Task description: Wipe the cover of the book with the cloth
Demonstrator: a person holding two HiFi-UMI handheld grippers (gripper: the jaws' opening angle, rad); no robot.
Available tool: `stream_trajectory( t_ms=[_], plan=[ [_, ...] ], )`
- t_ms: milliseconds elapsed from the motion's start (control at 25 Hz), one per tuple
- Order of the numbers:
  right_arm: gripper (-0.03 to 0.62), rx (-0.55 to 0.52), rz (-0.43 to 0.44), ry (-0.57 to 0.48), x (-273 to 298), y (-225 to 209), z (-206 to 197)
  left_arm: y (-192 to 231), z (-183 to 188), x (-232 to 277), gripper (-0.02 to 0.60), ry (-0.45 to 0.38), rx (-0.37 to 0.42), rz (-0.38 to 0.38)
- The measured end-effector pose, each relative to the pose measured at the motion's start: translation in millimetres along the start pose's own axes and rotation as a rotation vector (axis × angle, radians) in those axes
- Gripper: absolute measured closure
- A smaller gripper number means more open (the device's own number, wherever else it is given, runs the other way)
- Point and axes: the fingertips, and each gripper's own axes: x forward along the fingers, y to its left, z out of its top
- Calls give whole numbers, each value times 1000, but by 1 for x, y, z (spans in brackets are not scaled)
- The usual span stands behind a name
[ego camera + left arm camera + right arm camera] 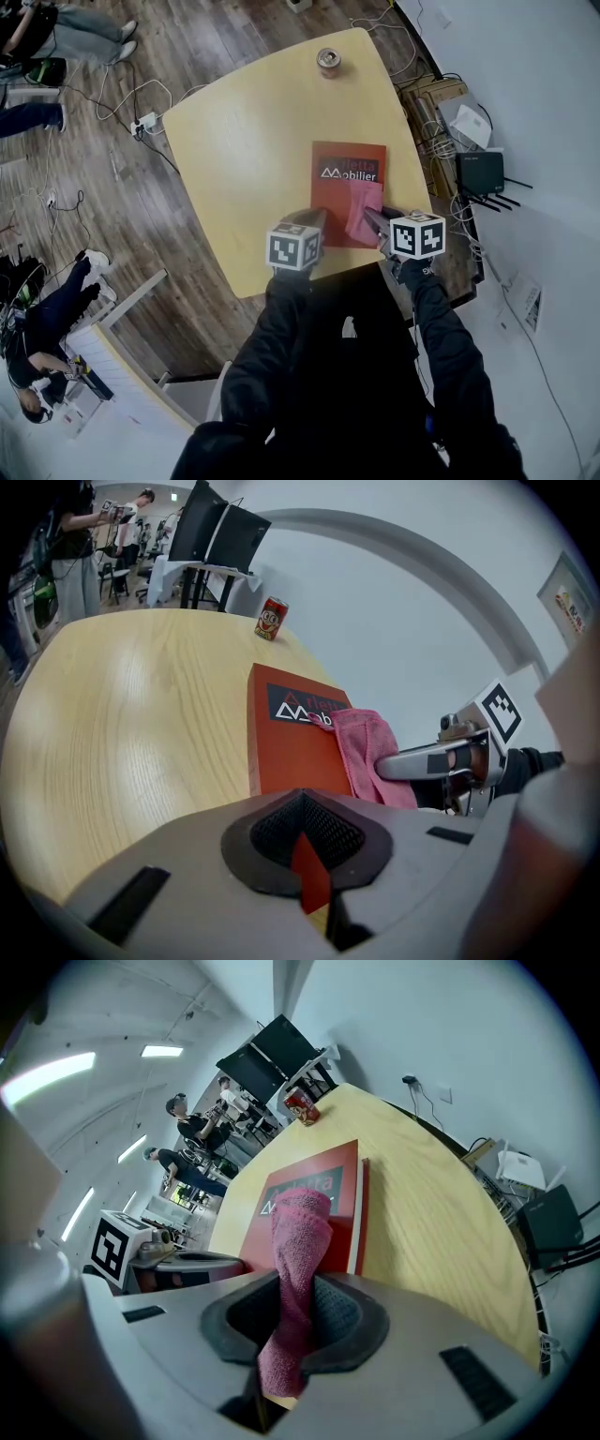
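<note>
A brown plank floor fills the left of the head view, with white cables trailing over it and seated people at the upper and lower left edges. A white wall runs down the right side, with a black router at its foot. The pale wood tabletop, rounded at its corners, sits in the upper middle of the frame.

A red book lies flat on the right half of the tabletop, cover up, with white lettering on a dark band near its far end. A pink cloth rests on the right part of the cover, just below that lettering. A small can stands upright near the far edge, well apart from the book.

Both dark-sleeved arms reach forward from the bottom. The left gripper is at the book's near left corner, its jaws pinching the red edge. The right gripper is at the book's near right, its jaws pressed onto a bunched fold of the cloth, which drapes forward onto the cover.
</note>
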Motion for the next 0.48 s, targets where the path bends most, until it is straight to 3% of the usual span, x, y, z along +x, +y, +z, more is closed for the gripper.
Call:
stream_trajectory(
  t_ms=[280,480],
  plan=[
    [514,-6,-21,-17,-13,-10,0,0,-1,0,548,8,-5,0],
    [514,8,38,-52,-23,7,-1,0,-1,0,548,21,-10,-8]
  ],
)
